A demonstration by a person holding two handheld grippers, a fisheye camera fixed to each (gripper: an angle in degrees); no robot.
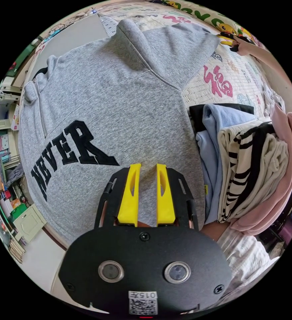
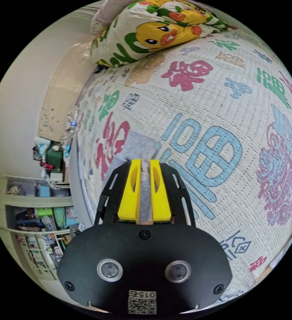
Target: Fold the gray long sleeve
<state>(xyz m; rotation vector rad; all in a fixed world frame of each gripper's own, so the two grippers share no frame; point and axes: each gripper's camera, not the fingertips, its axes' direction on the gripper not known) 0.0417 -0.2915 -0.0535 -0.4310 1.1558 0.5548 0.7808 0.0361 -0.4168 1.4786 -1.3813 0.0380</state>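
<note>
Gray top (image 1: 119, 110): spread front-up on the bed (image 2: 219, 140), one sleeve folded in; folding looks part done. Left gripper (image 1: 147, 170): jaws slightly apart over the hem, nothing held; right gripper (image 2: 145, 166): jaws closed on gray cloth, probably the other sleeve, which next needs carrying across. Left gripper view adds a clothes pile (image 1: 249, 160) beside the top; right gripper view adds a duck quilt (image 2: 159, 30).

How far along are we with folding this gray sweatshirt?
Early. Done: the gray long-sleeve sweatshirt with black lettering lies face up on the patterned bed mat, its body unfolded. In hand: the right gripper pinches gray fabric, likely a sleeve end; the left gripper sits at the hem. Left: folding sleeves and body.
</note>
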